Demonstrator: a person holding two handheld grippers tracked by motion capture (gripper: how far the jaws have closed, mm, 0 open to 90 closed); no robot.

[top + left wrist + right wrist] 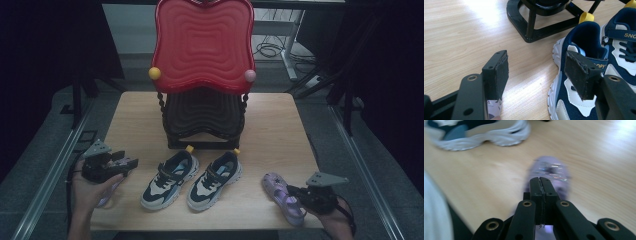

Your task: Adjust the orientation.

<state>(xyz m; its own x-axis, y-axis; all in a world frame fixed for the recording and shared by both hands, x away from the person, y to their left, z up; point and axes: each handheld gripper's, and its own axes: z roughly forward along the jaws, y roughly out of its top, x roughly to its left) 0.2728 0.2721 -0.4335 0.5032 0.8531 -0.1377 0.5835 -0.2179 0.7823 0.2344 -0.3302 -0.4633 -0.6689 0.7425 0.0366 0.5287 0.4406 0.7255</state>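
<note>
A: High view first: where is the purple sandal (pixel 282 197) placed?

B: It is seen at the near right corner of the tabletop (pixel 270 125), to the right of the pair of navy sneakers (pixel 192 180), with the right gripper (pixel 300 192) at its heel end. In the right gripper view the jaws are pressed together, apparently clamped on a thin part of the sandal's rear, though the picture is blurred there.

A: And the left gripper (pixel 131 162)?

B: Its jaws are held apart with nothing between them, just left of the sneakers. A second purple sandal (pixel 107 197) is partly hidden under that hand.

A: How is the sandal expected to handle?

B: It is judged light and soft, probably bendable, so it may droop from a heel grip. A hold on the heel strap or rim is favoured.

A: The surroundings?

B: A pale wood-grain tabletop is lit brightly; a black stand (pixel 202 122) with a red tray (pixel 202 42) is set behind the sneakers, and the room beyond is dark.
</note>
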